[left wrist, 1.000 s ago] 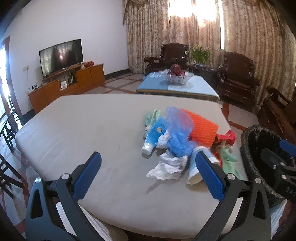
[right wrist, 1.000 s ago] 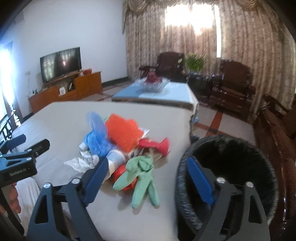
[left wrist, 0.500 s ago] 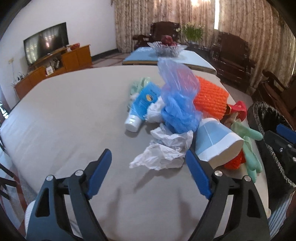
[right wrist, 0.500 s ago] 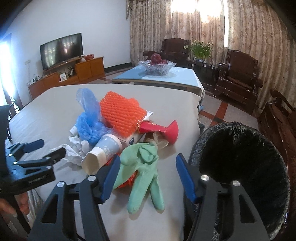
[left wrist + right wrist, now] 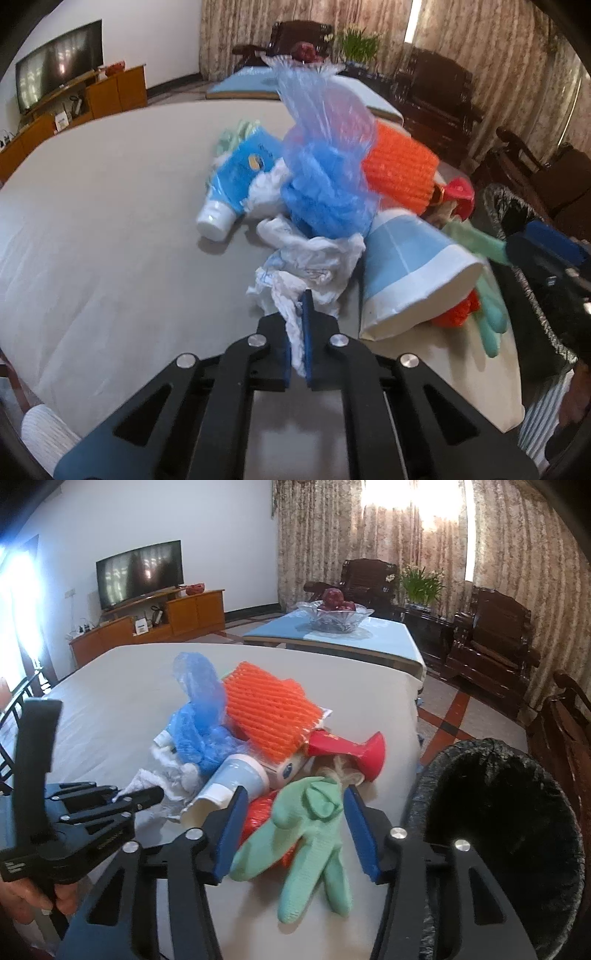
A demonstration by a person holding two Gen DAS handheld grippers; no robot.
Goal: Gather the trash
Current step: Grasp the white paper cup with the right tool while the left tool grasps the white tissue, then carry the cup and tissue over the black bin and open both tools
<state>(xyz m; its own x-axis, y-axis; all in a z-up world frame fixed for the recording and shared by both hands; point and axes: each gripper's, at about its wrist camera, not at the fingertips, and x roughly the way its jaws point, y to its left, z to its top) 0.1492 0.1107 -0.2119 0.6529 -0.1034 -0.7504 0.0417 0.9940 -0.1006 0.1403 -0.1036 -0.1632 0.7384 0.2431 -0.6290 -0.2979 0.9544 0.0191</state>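
Crumpled white tissue [image 5: 310, 266] on the grey bench [image 5: 110, 221] is pinched by our left gripper [image 5: 298, 321]. We note our right gripper [image 5: 291, 808] spread around a knitted green glove [image 5: 310, 830], beside the black-lined bin [image 5: 491, 812].

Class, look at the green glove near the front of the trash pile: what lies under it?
Under the green glove an orange-red netted item shows at its left edge; how far it extends underneath is covered. The glove's fingertips rest on the table.

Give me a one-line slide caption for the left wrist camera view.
Left gripper shut on crumpled white tissue at the near edge of a trash pile on the grey table.
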